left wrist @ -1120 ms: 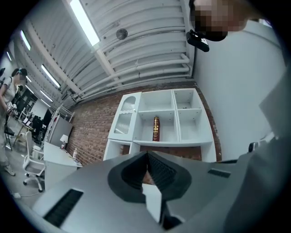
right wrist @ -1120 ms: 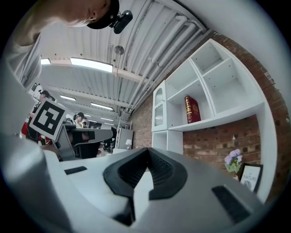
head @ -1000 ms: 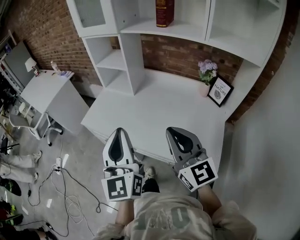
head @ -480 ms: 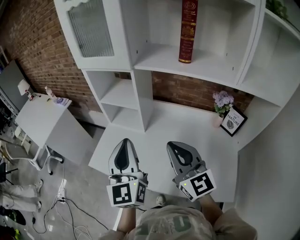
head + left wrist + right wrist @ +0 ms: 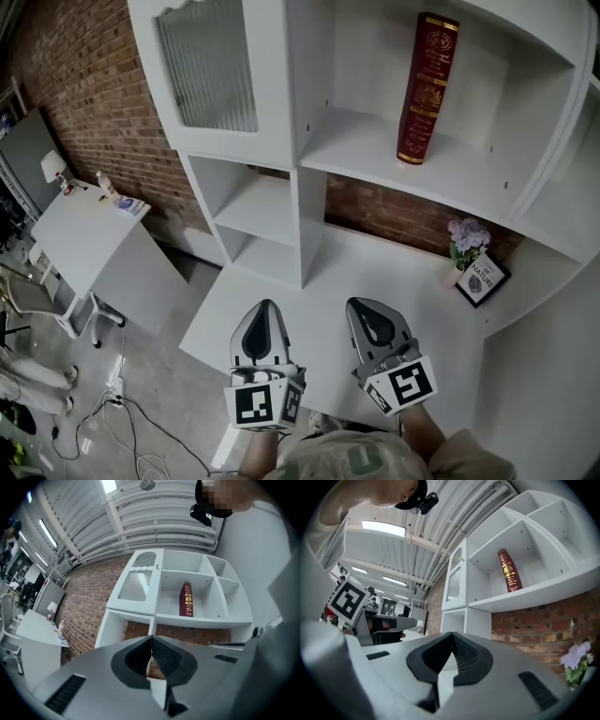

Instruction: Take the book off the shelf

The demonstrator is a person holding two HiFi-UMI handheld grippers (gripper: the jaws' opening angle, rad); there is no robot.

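left gripper (image 5: 265,309) closed, empty | right gripper (image 5: 366,309) closed, empty | book (image 5: 427,89) upright on shelf (image 5: 375,155)

Dark red book (image 5: 427,89) upright on white shelf (image 5: 375,155).

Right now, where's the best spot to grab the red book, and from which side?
Pinch the red book across its spine, about halfway up, coming straight in from the open front of the shelf. It stands upright and alone, spine facing out, so both covers look free for the jaws.
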